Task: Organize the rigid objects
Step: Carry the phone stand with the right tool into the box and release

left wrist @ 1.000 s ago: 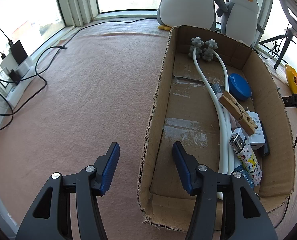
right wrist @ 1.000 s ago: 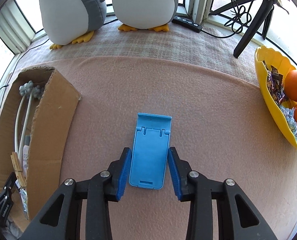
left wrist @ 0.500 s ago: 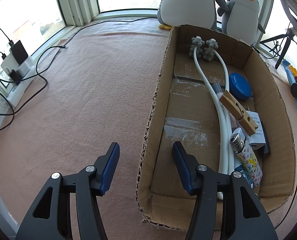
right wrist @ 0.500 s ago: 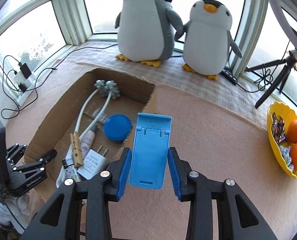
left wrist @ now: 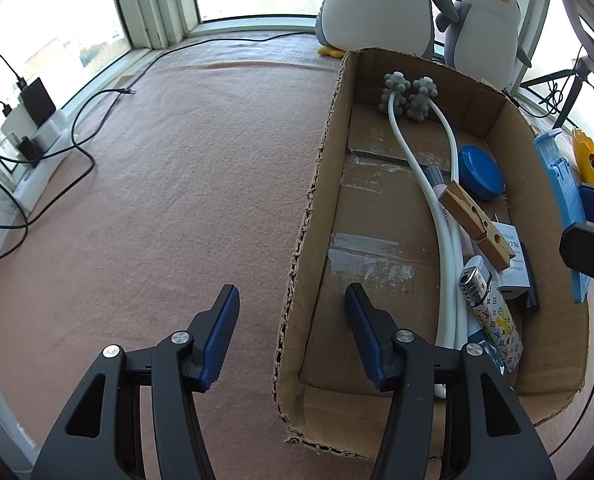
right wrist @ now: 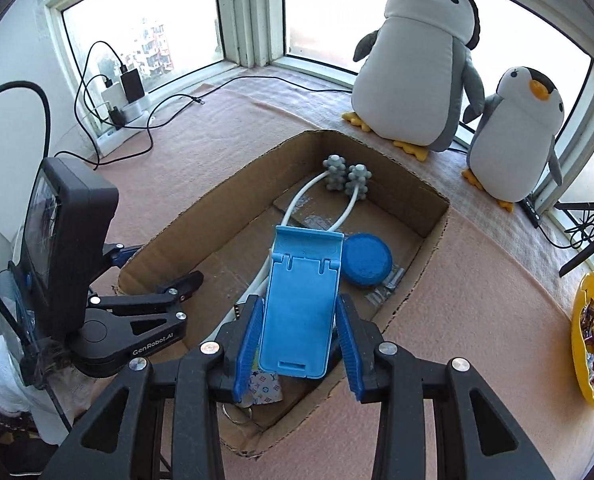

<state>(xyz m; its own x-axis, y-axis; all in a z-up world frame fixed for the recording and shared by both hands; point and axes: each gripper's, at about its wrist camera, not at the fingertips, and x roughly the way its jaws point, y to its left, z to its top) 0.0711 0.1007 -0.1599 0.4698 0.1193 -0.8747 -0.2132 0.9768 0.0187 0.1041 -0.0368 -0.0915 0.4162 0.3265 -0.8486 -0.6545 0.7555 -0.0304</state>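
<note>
Left gripper (left wrist: 292,332): fingers standing open and empty, straddling the near left wall of the cardboard box (left wrist: 297,264) on the pink-covered desk (left wrist: 157,184).
Box contents: white massager (left wrist: 425,168), blue round lid (left wrist: 480,172), wooden clothespin (left wrist: 475,224), white charger (left wrist: 513,256) and patterned lighter (left wrist: 493,320) lying along its right side.
Right gripper (right wrist: 301,344): fingers closing on the long edges of the blue phone stand (right wrist: 303,304), holding it above the box interior.
Handling: the stand is looking light, stiff and smooth plastic; gripping its side edges near the lower half seems soundest, since the flat faces could slip.
</note>
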